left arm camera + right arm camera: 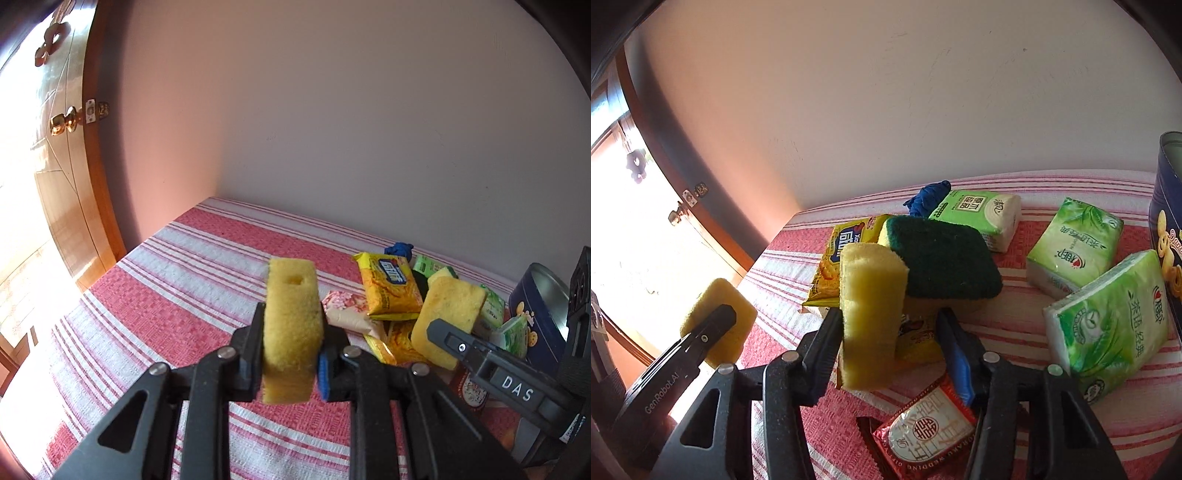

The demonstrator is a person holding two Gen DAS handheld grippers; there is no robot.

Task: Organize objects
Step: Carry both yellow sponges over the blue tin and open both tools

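While pads hide both sponges' [291, 325] faces, grips seem firm.

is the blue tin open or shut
Open: the blue tin shows no lid, and its bare metal inside is visible past the rim. Whether anything is in it cannot be told.

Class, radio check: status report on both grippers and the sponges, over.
Left gripper shut on yellow sponge. Right gripper open around second sponge, one finger clear. Snack pack and tissue packs crowd the cloth beneath.
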